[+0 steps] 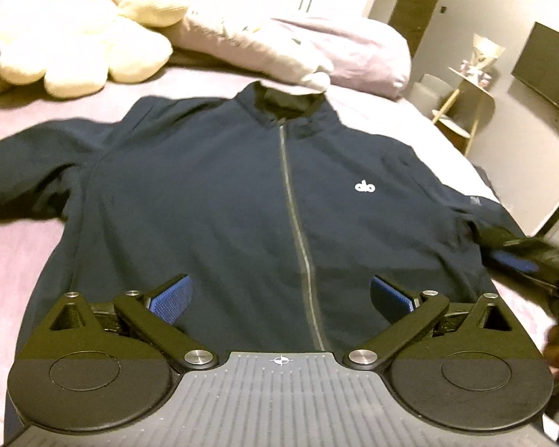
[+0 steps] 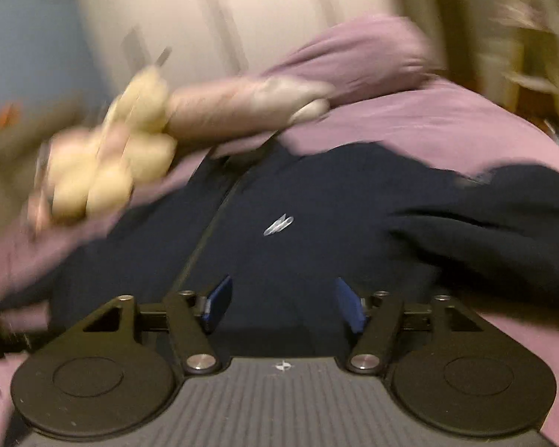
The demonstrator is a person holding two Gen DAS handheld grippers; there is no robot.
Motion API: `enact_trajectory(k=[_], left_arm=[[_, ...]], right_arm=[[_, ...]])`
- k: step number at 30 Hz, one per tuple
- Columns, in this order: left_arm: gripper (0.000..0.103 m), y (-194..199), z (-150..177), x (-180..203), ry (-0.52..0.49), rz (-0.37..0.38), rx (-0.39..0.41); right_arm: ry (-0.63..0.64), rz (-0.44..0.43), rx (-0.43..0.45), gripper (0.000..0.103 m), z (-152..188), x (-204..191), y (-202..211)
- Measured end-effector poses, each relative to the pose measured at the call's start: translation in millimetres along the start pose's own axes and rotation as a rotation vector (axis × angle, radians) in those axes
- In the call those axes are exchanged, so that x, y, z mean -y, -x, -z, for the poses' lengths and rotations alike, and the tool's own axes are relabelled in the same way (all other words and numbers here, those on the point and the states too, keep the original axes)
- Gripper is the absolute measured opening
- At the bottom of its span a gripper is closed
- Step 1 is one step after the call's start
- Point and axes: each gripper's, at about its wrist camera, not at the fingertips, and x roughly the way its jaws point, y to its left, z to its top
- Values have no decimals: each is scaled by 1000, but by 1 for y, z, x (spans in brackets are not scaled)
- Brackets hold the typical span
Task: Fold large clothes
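Bedroom, pink-sheeted bed (image 1: 11, 253): we have a navy zip jacket (image 1: 205, 193) spread face up across the sheet, collar toward the far pillows (image 1: 316, 52) and hem toward us, which looks like the starting layout for a fold. Its zipper (image 1: 294, 223) is closed and runs straight down the middle, handy as a centre line. One sleeve (image 1: 29, 164) stretches out flat to the left; the other, at the right, lies bunched and partly doubled over in the right wrist view, so we judge it wants straightening or folding in first.

Our left claw (image 1: 279, 298) hangs over the lower front of the jacket with its blue pads spread wide and nothing between them. Our right claw (image 2: 283, 305) is also parted, somewhat less widely, and holds nothing; its picture is smeared, so we cannot tell whether it touches the cloth. In the left wrist view it shows at the far right edge beside the bunched sleeve.

Cream plush toys (image 1: 67, 48) sit near the far left corner, clear of the jacket. No fold appears made yet.
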Motion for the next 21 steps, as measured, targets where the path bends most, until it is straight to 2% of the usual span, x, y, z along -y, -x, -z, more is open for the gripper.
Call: enact_trajectory(k=[2, 5, 7, 8, 10, 11, 14, 16, 17, 18, 20, 21], left_arm=[[103, -6, 0, 2, 7, -8, 0], [103, -20, 7, 5, 61, -16, -21], [103, -28, 13, 8, 84, -19, -47], [103, -32, 16, 9, 89, -21, -62], [103, -35, 22, 12, 90, -26, -83], [103, -35, 24, 13, 88, -29, -90], [103, -33, 27, 14, 77, -36, -99], [103, -30, 25, 14, 70, -40, -100], [103, -27, 24, 14, 66, -39, -95], [103, -24, 23, 13, 60, -37, -88], [103, -17, 20, 10, 47, -33, -72], [103, -15, 18, 9, 42, -29, -63]], right_arm=[[-216, 58, 109, 70, 6, 50, 38], [-576, 189, 286, 70, 21, 138, 97], [-813, 226, 365, 71, 40, 194, 127], [-885, 216, 380, 72, 47, 211, 136], [-965, 162, 427, 72, 53, 233, 150], [-949, 164, 449, 72, 51, 234, 156], [-887, 202, 460, 73, 33, 236, 158], [-894, 273, 429, 70, 18, 243, 144], [-906, 295, 436, 55, 15, 246, 137], [-929, 306, 447, 30, 14, 253, 136], [-962, 341, 463, 11, 8, 258, 132], [-956, 365, 464, 10, 4, 252, 132]])
